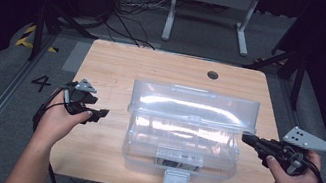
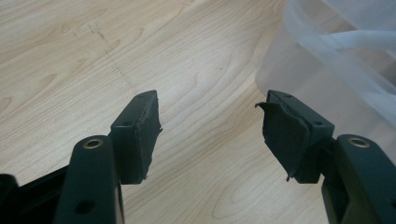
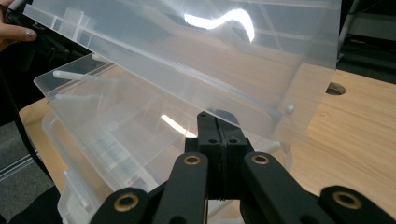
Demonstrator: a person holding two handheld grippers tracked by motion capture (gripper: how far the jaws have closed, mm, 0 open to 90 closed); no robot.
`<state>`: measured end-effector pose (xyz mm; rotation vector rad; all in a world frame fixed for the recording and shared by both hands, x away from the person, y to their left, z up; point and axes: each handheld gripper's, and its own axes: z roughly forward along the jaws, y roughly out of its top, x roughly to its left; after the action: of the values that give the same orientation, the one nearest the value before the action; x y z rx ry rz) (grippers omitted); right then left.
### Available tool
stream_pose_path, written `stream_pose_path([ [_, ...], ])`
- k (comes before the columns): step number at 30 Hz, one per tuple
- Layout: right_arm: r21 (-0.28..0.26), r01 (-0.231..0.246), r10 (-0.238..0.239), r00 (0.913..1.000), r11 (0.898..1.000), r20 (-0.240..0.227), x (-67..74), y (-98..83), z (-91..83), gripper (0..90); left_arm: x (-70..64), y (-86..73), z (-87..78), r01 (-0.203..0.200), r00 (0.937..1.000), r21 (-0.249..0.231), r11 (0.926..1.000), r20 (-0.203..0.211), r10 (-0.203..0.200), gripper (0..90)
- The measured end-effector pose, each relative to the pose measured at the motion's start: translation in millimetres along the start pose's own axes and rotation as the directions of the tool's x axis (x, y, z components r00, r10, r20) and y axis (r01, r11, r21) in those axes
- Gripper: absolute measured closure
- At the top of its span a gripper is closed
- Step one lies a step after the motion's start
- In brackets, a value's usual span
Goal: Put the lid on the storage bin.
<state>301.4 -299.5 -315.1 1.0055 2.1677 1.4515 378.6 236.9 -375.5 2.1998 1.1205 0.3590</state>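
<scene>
Clear plastic storage box (image 1: 182, 143) sits mid-table (image 1: 110, 62), lid (image 1: 194, 104) raised, latch (image 1: 176, 179) facing me. My right tool (image 3: 217, 122) at box's right end: jaws shut together, tip at lid's edge; cannot tell if lid is pinched. My left tool (image 2: 210, 126) low over bare wood just left of box, jaws wide apart, nothing between them.
</scene>
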Motion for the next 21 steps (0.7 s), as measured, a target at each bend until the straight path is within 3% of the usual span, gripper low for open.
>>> stream_pose_path([
  [3, 0.025, 0.006, -0.006, 1.0, 1.0, 0.001, 2.7, -2.2, -1.6, 89.1, 1.4, -0.8, 4.1, -0.003, 1.0, 0.001, 1.0, 0.001, 0.003, 37.1],
  [5, 0.036, 0.008, -0.008, 1.0, 0.999, 0.0, 4.0, -3.6, -1.9, 89.2, 2.1, -1.2, 7.6, -0.006, 0.9996, 0.02, 0.9998, -0.028, 0.006, 36.8],
  [8, 0.053, 0.007, -0.007, 1.0, 0.999, -0.002, 5.4, -6.4, -3.2, 89.5, 3.8, -1.6, 12.1, -0.011, 0.9994, 0.032, 0.9994, -0.034, 0.012, 36.8],
  [10, 0.066, 0.003, -0.003, 1.0, 0.998, -0.003, 6.2, -7.8, -3.9, 89.7, 3.4, -2.8, 15.4, 0.009, 0.9998, 0.031, 0.9995, -0.019, -0.009, 36.8],
  [12, 0.08, 0.001, -0.001, 1.0, 0.997, -0.007, 7.4, -9.9, -4.4, 89.8, 4.3, -2.7, 17.7, -0.001, 1.0, 0.032, 0.9995, -0.003, 0.001, 36.8],
  [15, 0.093, -0.002, 0.003, 1.0, 0.996, -0.007, 8.0, -12.4, -5.1, 89.8, 3.8, -3.0, 19.7, 0.015, 0.9998, 0.031, 0.9994, 0.012, -0.016, 36.7],
  [18, 0.103, 0.0, 0.0, 1.0, 0.995, 0.002, 8.8, -14.3, -7.2, 89.6, 5.4, -2.9, 21.6, -0.011, 0.9996, 0.056, 0.9984, -0.025, 0.012, 36.5],
  [21, 0.119, 0.007, -0.008, 0.9999, 0.993, 0.013, 9.6, -16.0, -9.4, 89.6, 6.7, -3.6, 22.2, -0.006, 0.9997, 0.059, 0.9982, -0.022, 0.008, 36.5],
])
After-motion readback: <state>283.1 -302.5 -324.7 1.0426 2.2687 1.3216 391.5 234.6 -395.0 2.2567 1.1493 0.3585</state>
